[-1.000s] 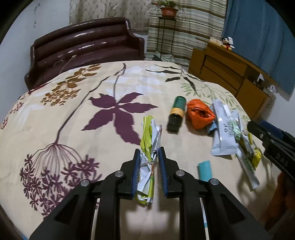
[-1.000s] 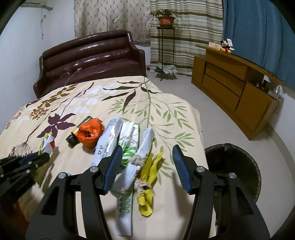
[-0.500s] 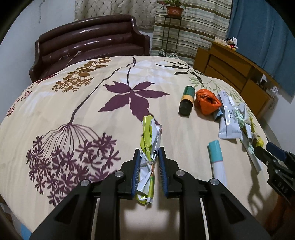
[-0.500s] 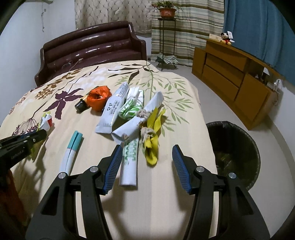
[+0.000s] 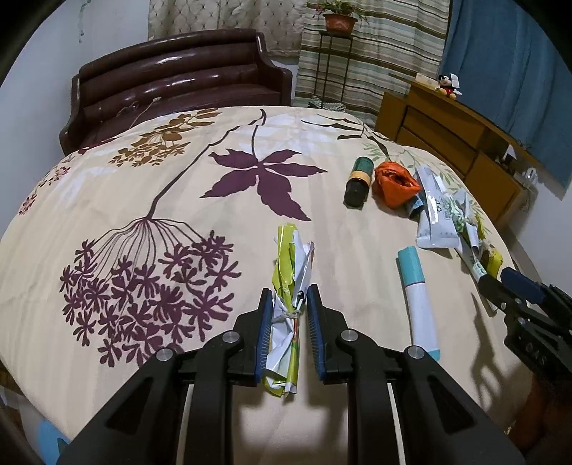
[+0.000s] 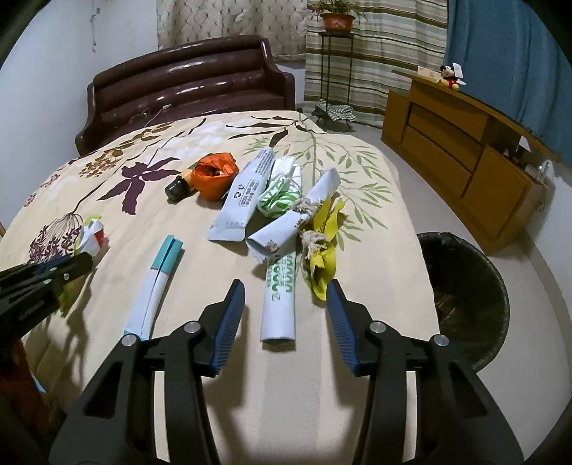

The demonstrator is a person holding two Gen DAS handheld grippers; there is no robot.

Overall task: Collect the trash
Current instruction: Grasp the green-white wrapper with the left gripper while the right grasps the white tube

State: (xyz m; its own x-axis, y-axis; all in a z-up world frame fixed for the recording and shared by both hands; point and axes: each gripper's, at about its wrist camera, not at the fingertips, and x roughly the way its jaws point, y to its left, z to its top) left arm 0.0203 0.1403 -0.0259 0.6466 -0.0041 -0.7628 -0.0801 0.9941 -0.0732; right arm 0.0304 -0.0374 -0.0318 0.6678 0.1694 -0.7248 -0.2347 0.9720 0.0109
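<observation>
The left tool (image 5: pixel 287 304) is clamped on a green-and-white wrapper bundle (image 5: pixel 287 286), tied at its middle with string, its blue pads pressing the crumpled paper from both sides while the bundle's far end points up the bed (image 5: pixel 125 186) over the floral bedspread. The right tool (image 6: pixel 286 304) has its fingers set wide apart above the near edge of the bed, with nothing between them; the lower end of a white rolled wrapper with green lettering (image 6: pixel 280 297) lies on the cover just ahead of the gap. Touching that roll on its right is a yellow wrapper (image 6: pixel 325 257) knotted with rope, and a white tied packet (image 6: pixel 300 218) lies across both of them. Further up the bed lie a green-patterned white wad (image 6: pixel 280 195), a long pale tube (image 6: pixel 246 196), a crumpled orange bag (image 6: pixel 214 173) and a dark bottle (image 6: pixel 178 186) lying on its side against the bag. A teal-and-white folded box (image 6: pixel 157 282) lies apart from the pile, to the left of the right tool and between the two tools. On the floor at the bed's right side stands a dark wicker bin (image 6: pixel 464 297) lined with a black bag, near the right tool. Behind the bed are a brown leather sofa (image 6: pixel 189 93), a wooden cabinet (image 6: pixel 464 150) carrying a small plush toy (image 6: pixel 451 77), and a potted plant (image 6: pixel 336 18) on a stand.
</observation>
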